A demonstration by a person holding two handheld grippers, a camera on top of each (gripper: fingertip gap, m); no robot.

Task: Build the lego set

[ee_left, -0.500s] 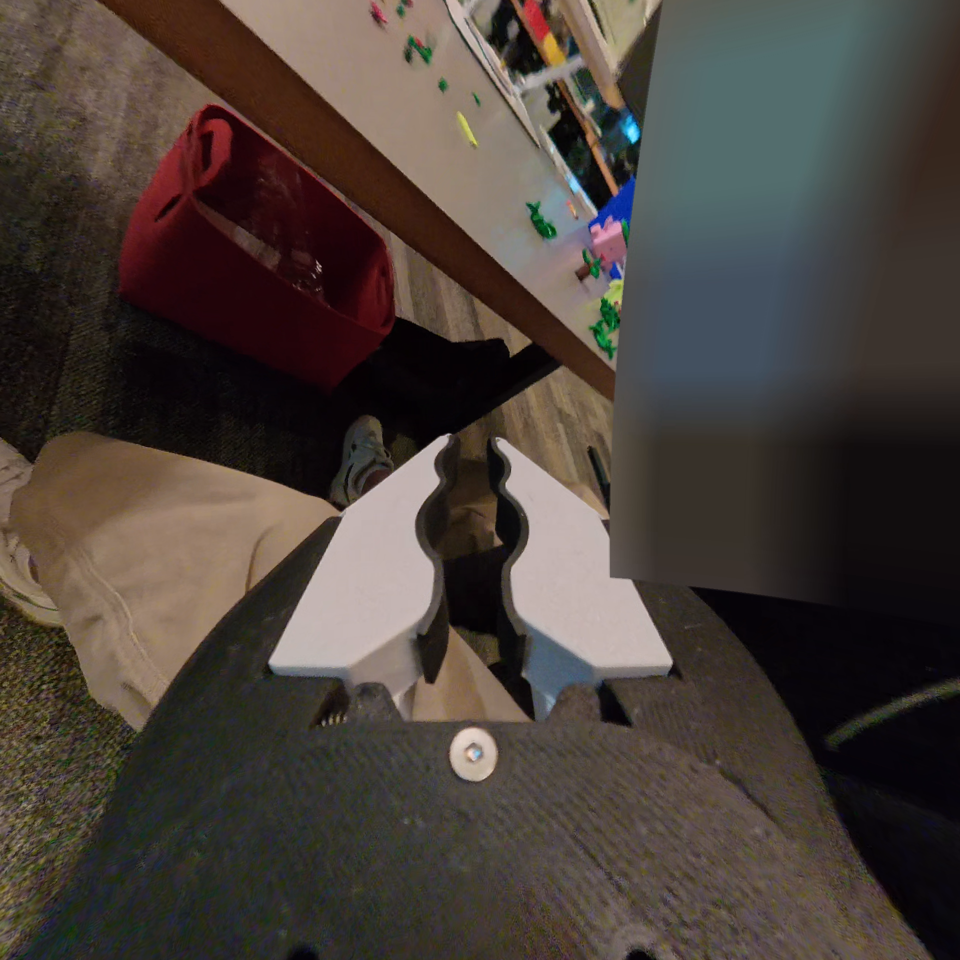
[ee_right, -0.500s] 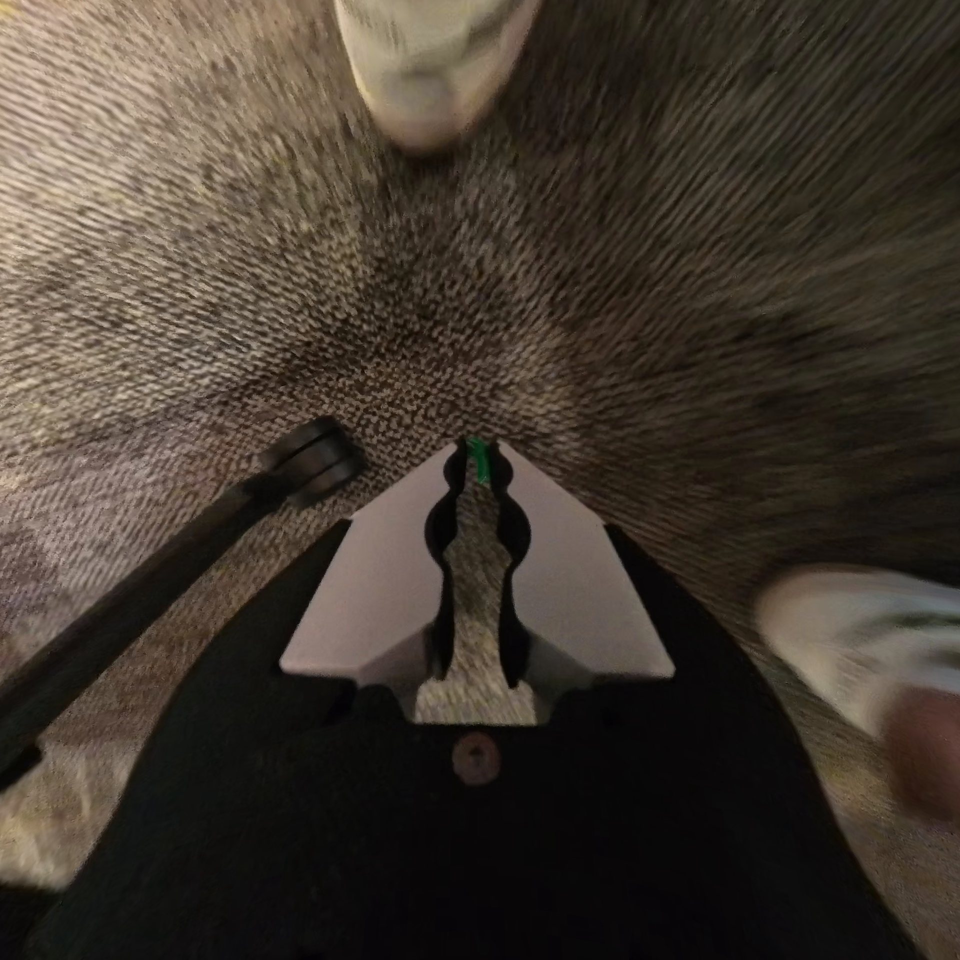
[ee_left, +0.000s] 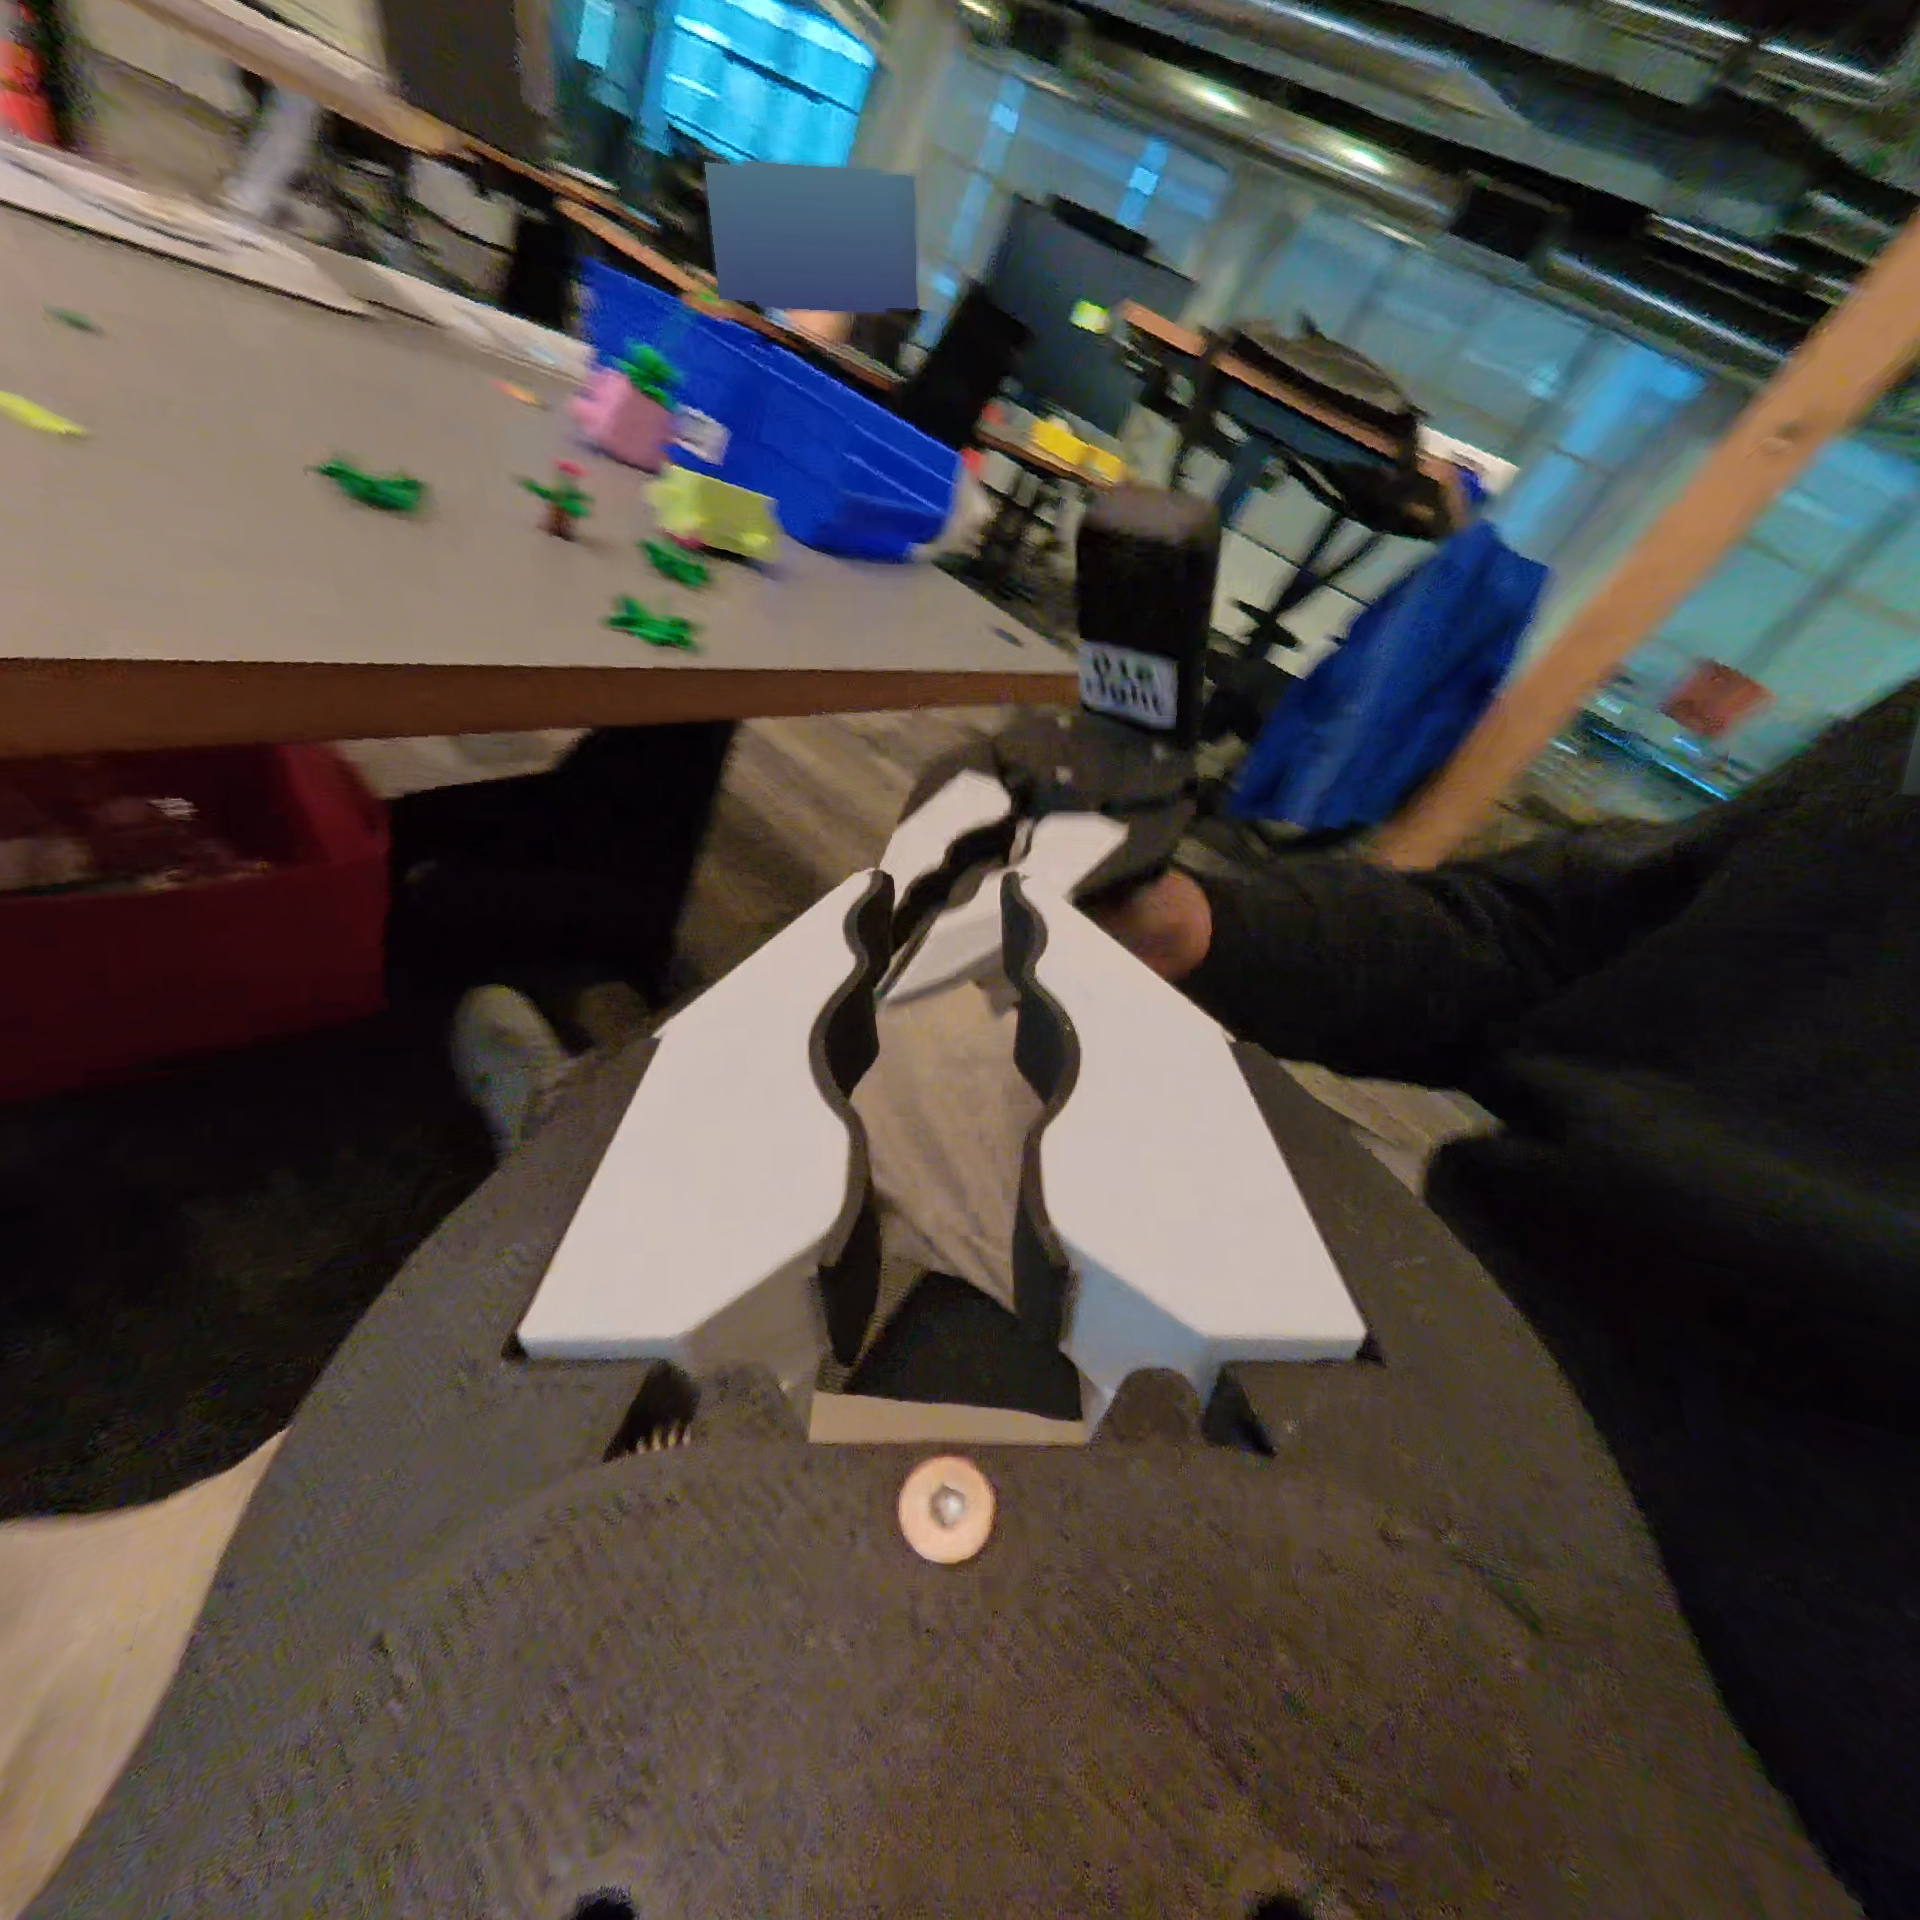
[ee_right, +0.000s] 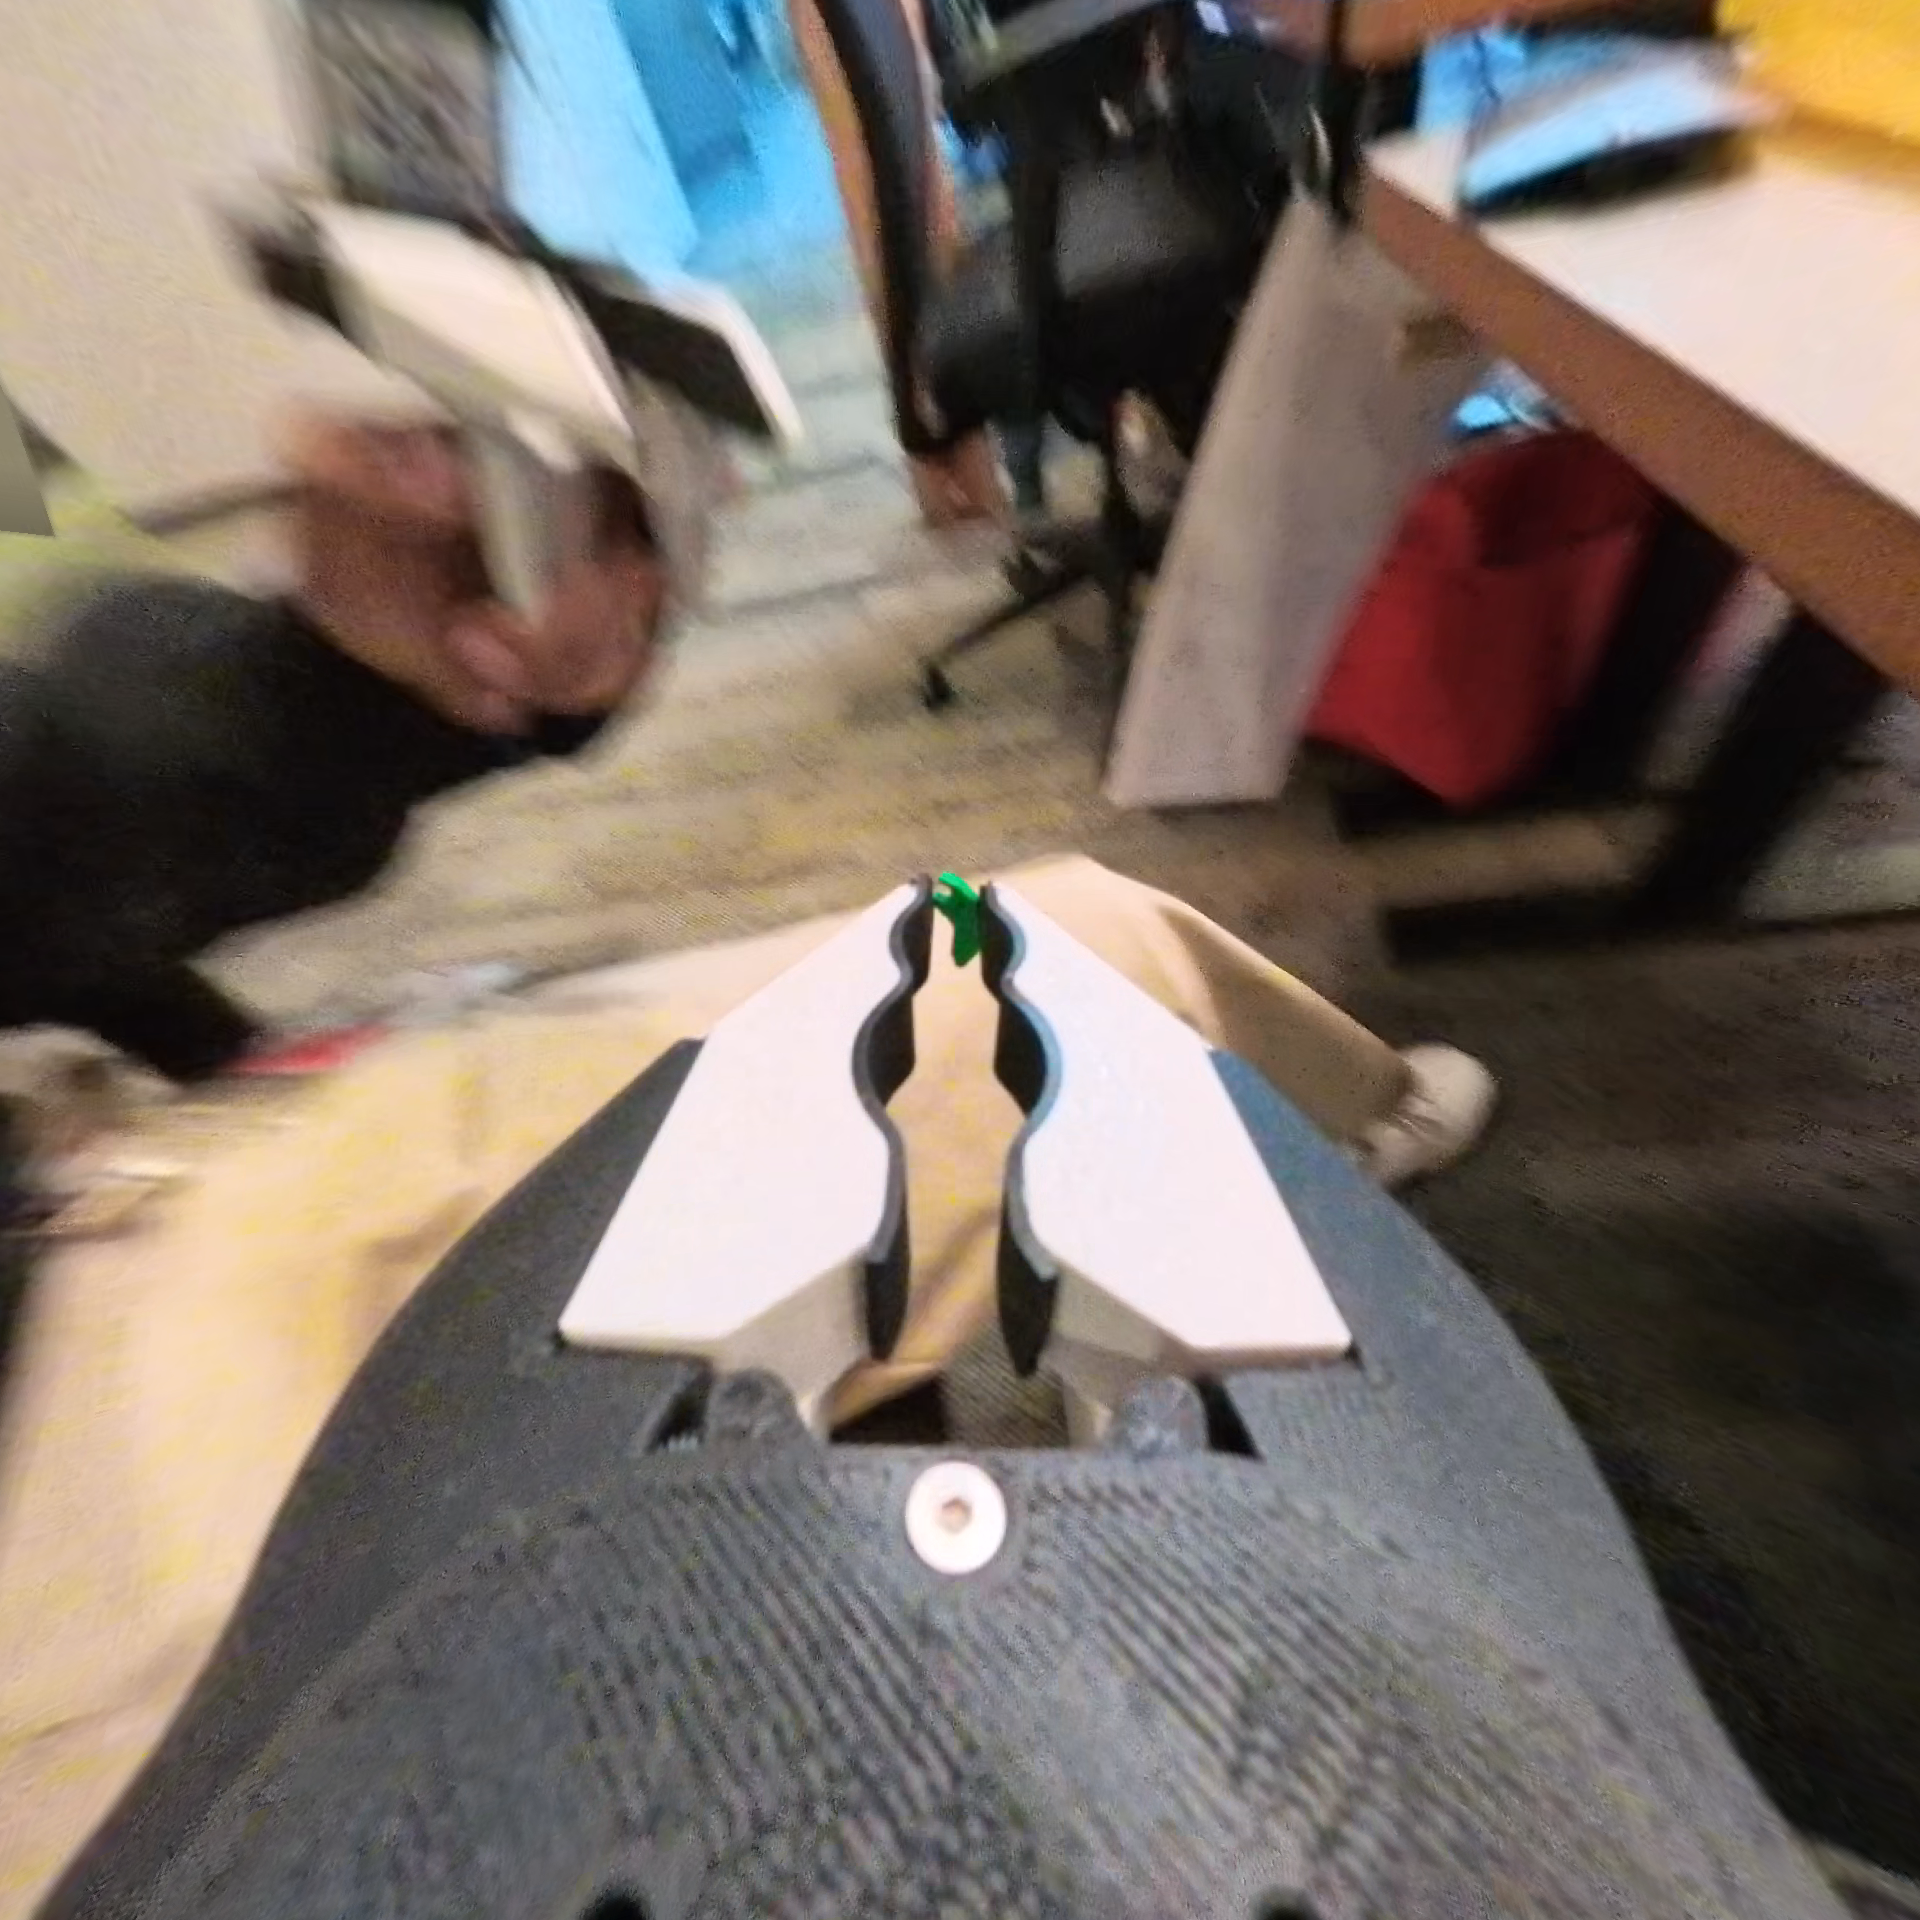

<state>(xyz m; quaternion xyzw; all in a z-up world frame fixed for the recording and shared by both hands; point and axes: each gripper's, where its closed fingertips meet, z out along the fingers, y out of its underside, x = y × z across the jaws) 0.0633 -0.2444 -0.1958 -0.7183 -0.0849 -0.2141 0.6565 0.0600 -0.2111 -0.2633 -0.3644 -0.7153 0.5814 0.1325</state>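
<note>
My right gripper (ee_right: 954,896) is shut on a small green lego piece (ee_right: 958,920) pinched at its fingertips, held below table height over a tan trouser leg. My left gripper (ee_left: 948,885) is narrowly open and empty, also below the table edge. The right gripper's white fingers (ee_left: 940,821) show just beyond its tips, with a hand behind them. On the grey table (ee_left: 520,686) stand a pink build (ee_left: 623,410) and a yellow build (ee_left: 712,514). Loose green pieces (ee_left: 649,623) lie near them. The left gripper shows blurred in the right wrist view (ee_right: 499,343).
A blue bin (ee_left: 800,436) sits at the table's far side. A red bin (ee_left: 187,914) stands on the floor under the table and also shows in the right wrist view (ee_right: 1486,623). A person's shoe (ee_right: 1434,1112) and an office chair (ee_right: 1039,312) are nearby. My right fingertips sit around 8 centimetres from my left ones.
Both grippers have swung up from pointing at the carpet to pointing roughly level. The right one still holds the green piece. The left one's gap is about the same.
</note>
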